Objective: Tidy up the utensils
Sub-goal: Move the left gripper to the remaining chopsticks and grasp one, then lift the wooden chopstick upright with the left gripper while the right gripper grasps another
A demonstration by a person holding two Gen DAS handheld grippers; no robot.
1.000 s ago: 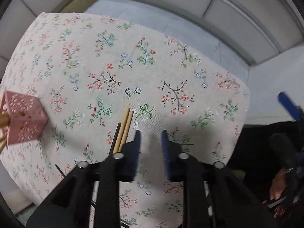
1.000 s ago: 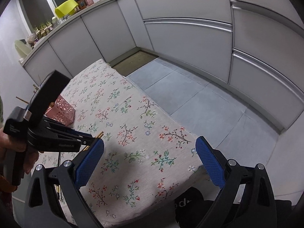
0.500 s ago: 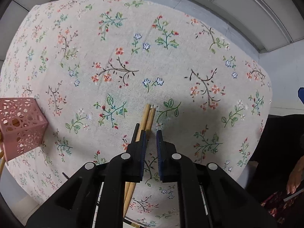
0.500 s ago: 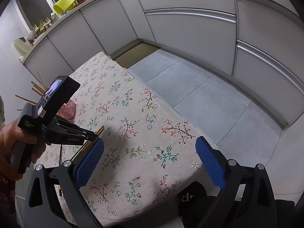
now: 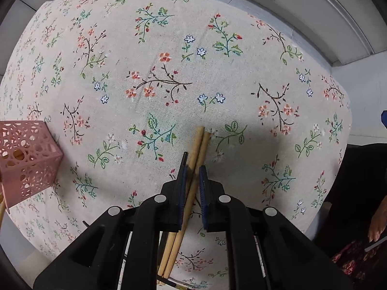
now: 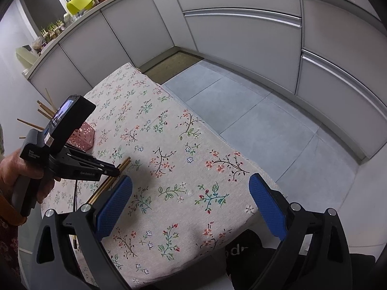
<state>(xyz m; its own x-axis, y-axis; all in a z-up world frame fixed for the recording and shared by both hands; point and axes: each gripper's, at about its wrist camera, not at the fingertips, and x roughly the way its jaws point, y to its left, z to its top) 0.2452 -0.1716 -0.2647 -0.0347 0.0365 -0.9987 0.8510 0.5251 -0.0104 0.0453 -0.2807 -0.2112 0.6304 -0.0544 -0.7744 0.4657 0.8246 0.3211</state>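
A pair of wooden chopsticks [image 5: 198,145] lies on the floral tablecloth [image 5: 169,60]. My left gripper [image 5: 193,172] is low over them, its blue pads closed around the two sticks. A thin black stick [image 5: 184,157] lies just left of the pair. The chopsticks also show in the right wrist view [image 6: 124,163], with the left gripper [image 6: 117,170] on them. A pink perforated holder [image 5: 24,159] stands at the left and several wooden sticks poke out of it [image 6: 41,113]. My right gripper [image 6: 191,200] is wide open and empty above the table's near edge.
The table's far and right edges [image 6: 205,125] drop to a grey tiled floor [image 6: 254,104] with grey cabinets beyond. A black bag [image 6: 241,251] lies below the near edge. More thin sticks [image 6: 75,193] lie on the cloth near the left hand.
My left gripper has dropped toward the cloth and its pads have closed from open onto the pair of wooden chopsticks. The right gripper has stayed open and nearly still.
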